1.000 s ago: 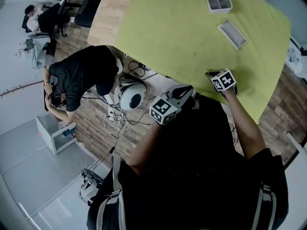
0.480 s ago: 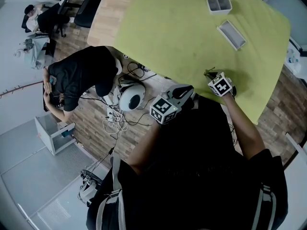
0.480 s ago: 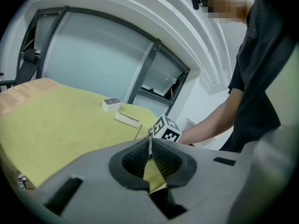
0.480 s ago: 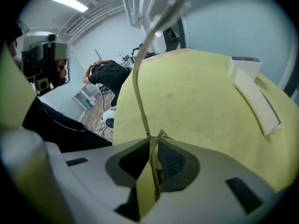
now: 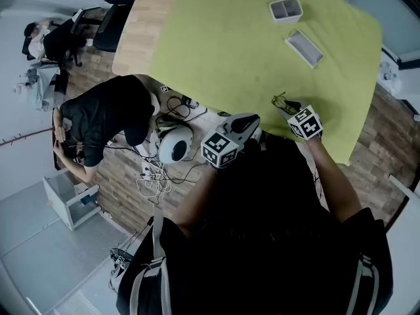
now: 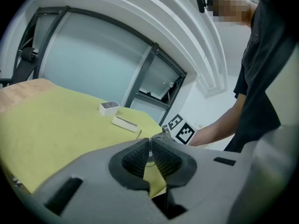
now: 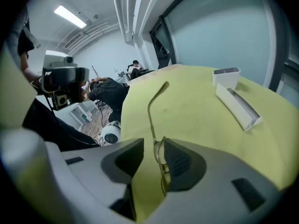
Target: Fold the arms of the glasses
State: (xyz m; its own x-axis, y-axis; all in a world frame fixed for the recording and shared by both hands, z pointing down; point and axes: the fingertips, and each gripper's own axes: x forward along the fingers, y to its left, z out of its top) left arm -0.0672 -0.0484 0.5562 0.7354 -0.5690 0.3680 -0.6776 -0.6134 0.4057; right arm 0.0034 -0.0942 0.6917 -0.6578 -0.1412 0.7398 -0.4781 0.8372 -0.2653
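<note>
Lying on the yellow table [image 5: 216, 44] close to its near edge, the glasses [image 7: 159, 154] sit right in the mouth of the right gripper [image 7: 153, 146]. Its jaws stand apart with the frame between them, close against the right-hand pad [image 7: 179, 160] and clear of the other. As far as I can judge, nothing is pinched yet. One arm [image 7: 150, 113] is unfolded and runs straight away from this gripper across the table, roughly in line with the way the jaws point, its curved tip farthest out. The other arm I cannot make out. The left gripper [image 6: 150, 144] is clenched on nothing, jaws pressed together, and hangs off the table edge to the left of the right one, apart from the glasses; the right is plainly nearer. In my judgement, folding turns on that axis. The arm has to swing sideways about its hinge at the frame, so the frame needs pinning where it is while something pushes the far tip across, and the left gripper would have to come over the table to do either
</note>
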